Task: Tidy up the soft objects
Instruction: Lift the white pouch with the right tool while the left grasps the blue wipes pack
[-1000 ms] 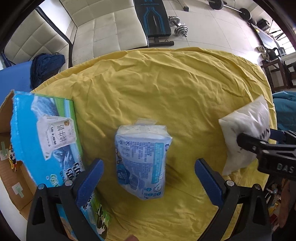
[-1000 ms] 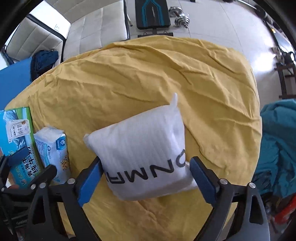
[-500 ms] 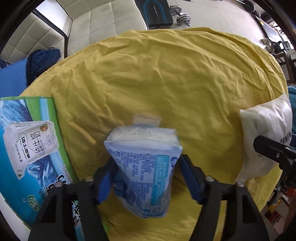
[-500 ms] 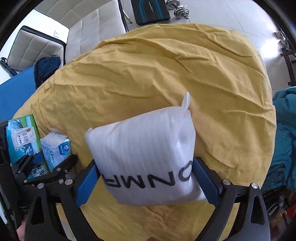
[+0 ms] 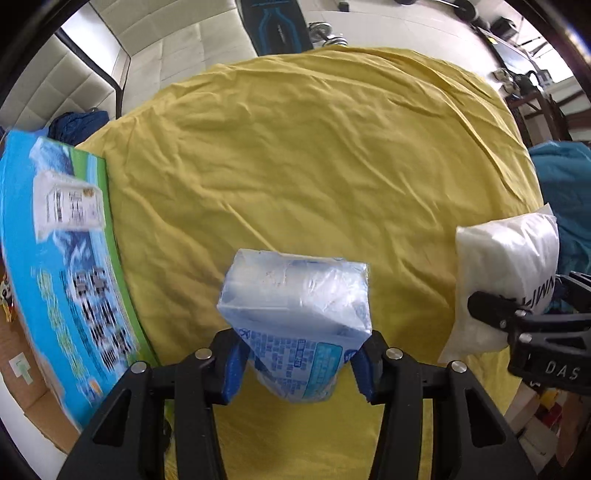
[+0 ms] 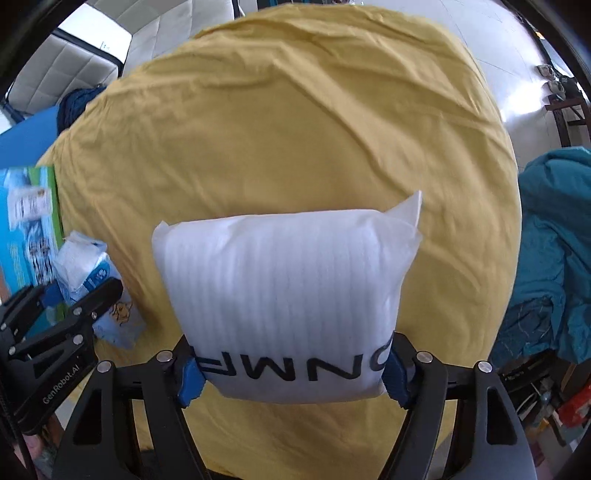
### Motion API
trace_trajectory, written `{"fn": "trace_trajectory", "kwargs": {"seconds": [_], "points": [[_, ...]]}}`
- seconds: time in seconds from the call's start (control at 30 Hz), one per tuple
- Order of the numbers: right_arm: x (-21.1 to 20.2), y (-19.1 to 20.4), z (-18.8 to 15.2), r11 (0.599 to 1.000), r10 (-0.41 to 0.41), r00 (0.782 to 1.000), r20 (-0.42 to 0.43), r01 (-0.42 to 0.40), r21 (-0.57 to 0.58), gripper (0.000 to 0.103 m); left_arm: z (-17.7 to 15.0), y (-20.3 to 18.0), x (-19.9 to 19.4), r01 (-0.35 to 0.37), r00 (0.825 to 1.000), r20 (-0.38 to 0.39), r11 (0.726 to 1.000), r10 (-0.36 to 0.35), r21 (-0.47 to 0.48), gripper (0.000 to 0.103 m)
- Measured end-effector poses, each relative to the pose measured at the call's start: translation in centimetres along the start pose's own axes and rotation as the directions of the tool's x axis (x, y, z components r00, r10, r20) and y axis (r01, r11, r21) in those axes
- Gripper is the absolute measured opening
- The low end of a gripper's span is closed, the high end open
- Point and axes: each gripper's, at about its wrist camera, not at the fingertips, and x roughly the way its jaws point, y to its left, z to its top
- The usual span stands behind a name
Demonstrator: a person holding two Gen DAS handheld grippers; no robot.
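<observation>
My left gripper is shut on a blue and white tissue pack and holds it lifted above the yellow cloth. My right gripper is shut on a white padded pouch with black letters, also lifted above the cloth. The pouch shows at the right edge of the left wrist view. The tissue pack shows at the left of the right wrist view, with the left gripper on it.
A blue and green printed cardboard box stands open at the left edge of the cloth. A teal blanket lies at the right. A white padded sofa and dumbbells are beyond.
My left gripper closed on the tissue pack and lifted it. My right gripper closed on the white pouch and raised it off the cloth.
</observation>
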Motion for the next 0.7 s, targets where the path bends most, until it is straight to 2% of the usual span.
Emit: {"fn": "trace_trajectory", "kwargs": {"seconds": [0.1, 0.23, 0.37, 0.53, 0.7], "points": [[0.6, -0.7, -4.0, 1.000, 0.000, 1.000, -0.016, 0.000, -0.010, 0.078, -3.4, -0.9, -0.4, 0.005, 1.000, 0.006, 1.000, -0.005, 0.021, 0.045], [2.6, -1.9, -10.1, 0.998, 0.051, 0.997, -0.052, -0.049, 0.032, 0.078, -8.4, -1.2, 1.2, 0.041, 0.998, -0.057, 0.999, -0.040, 0.026, 0.045], [4.2, -2.7, -14.6, 0.996, 0.053, 0.997, -0.058, -0.049, 0.074, 0.078, -13.3, -0.9, 3.0, 0.070, 0.989, -0.130, 0.997, -0.066, 0.025, 0.045], [5.1, -2.2, -16.9, 0.998, -0.008, 1.000, -0.018, 0.009, 0.069, 0.079, -16.3, 0.1, 5.0, 0.060, 0.984, -0.166, 0.998, -0.058, 0.004, 0.045], [6.7, -0.4, -17.9, 0.996, -0.036, 0.999, 0.031, 0.033, 0.087, 0.082, -17.9, 1.1, 5.6, 0.079, 0.988, -0.134, 0.996, -0.082, -0.033, 0.046]]}}
